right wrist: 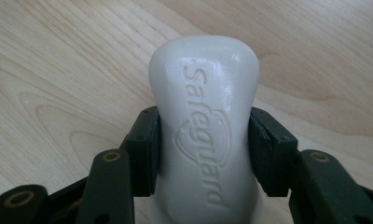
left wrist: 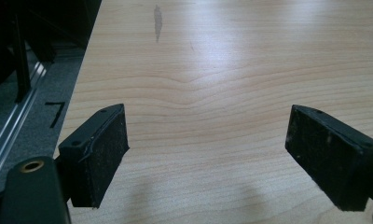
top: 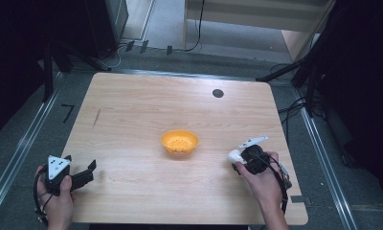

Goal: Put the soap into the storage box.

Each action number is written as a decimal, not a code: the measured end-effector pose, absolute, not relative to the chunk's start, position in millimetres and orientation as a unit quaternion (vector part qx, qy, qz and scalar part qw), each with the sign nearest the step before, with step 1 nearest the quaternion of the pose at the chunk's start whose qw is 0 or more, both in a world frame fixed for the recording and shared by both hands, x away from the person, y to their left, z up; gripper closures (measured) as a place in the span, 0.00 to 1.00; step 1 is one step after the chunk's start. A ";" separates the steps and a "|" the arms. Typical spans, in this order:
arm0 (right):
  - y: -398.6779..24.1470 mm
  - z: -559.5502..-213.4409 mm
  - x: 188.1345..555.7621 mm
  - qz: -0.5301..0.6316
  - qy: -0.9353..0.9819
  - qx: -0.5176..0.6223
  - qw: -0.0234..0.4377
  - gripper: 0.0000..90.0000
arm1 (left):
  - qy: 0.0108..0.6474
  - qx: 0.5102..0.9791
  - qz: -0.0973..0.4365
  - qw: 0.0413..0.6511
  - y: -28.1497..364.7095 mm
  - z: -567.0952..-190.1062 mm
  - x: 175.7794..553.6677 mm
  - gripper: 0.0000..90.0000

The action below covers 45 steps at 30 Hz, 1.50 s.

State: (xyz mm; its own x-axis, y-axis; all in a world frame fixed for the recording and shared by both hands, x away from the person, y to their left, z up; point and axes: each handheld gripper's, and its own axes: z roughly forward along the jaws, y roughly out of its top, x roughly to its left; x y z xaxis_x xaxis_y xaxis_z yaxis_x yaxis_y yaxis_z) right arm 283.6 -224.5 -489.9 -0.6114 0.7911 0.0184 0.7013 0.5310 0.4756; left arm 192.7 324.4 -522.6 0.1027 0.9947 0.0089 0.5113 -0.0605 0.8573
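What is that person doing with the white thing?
A person at a wooden table holds a tool in each hand. The right tool is shut on a white bar of soap, gripping it by its narrow middle, off to the right of an orange bowl that sits mid-table. The left tool waits open near the table's left front corner, with nothing between its jaws.

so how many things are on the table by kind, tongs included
soap bar: 1, white, clamped in the right tongs
bowl: 1, orange, near the table's middle
tongs: 2, the left tongs open over bare wood
total: 4
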 end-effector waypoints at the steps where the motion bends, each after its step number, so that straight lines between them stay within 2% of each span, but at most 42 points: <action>1: -224.9 -488.3 285.1 0.230 0.870 0.424 0.099 0.56 | 0.580 0.648 0.334 0.363 324.3 -522.7 192.5 0.15; 45: -178.2 -453.2 335.6 0.252 0.925 0.269 0.088 0.56 | 0.578 0.650 0.335 0.363 324.1 -522.5 191.6 0.15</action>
